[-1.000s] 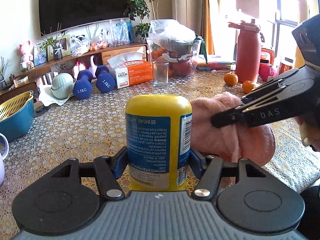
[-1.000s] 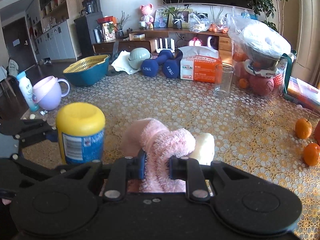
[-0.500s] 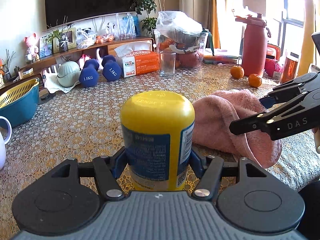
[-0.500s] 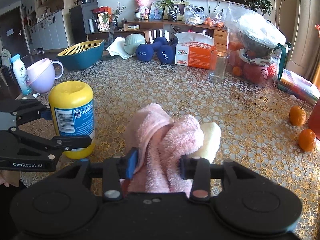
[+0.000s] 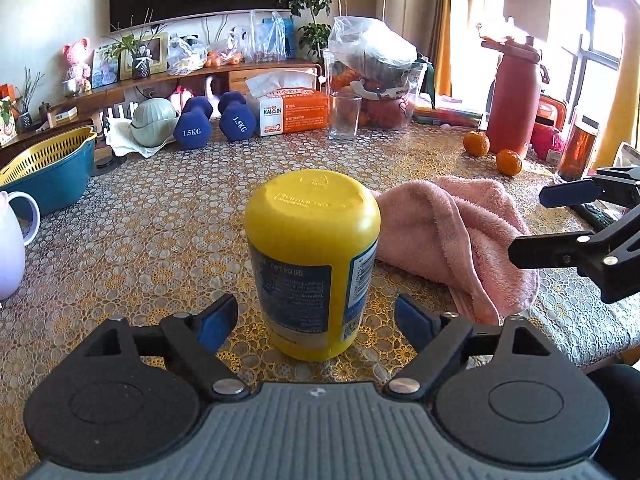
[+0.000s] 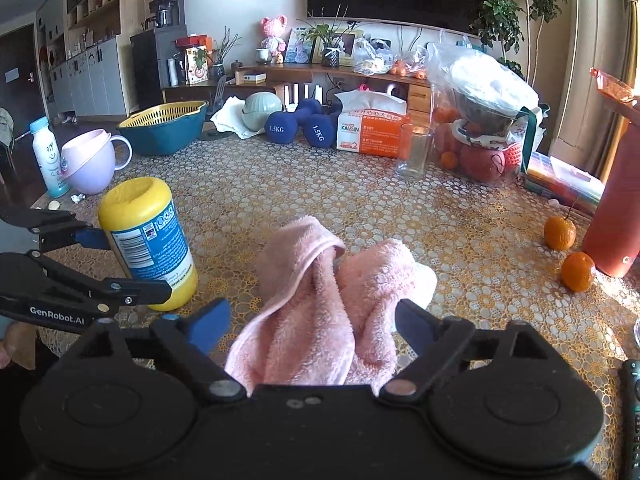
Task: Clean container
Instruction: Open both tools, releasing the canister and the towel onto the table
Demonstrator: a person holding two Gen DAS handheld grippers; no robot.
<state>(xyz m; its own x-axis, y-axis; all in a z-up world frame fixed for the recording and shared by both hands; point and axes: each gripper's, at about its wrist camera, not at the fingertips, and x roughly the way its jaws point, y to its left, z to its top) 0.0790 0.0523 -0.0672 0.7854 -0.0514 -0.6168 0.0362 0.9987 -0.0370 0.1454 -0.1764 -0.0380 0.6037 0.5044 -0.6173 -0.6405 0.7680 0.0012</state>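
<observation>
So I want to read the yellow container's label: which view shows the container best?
The left wrist view: the yellow container stands centred and close between the left gripper's open jaws, with label text facing the camera. The right wrist view shows it smaller, off to the left, its barcode side showing, partly crossed by the left gripper's fingers.

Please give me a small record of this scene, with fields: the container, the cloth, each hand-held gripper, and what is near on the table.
container: yellow container with blue label, standing upside down on the table, free of the pads
cloth: pink towel, crumpled, lying beside the container
left hand-held gripper: jaws just opened, container between them, not pressed
right hand-held gripper: jaws just opened, towel between them, not pinched
nearby: two oranges, empty glass, blue dumbbells
</observation>
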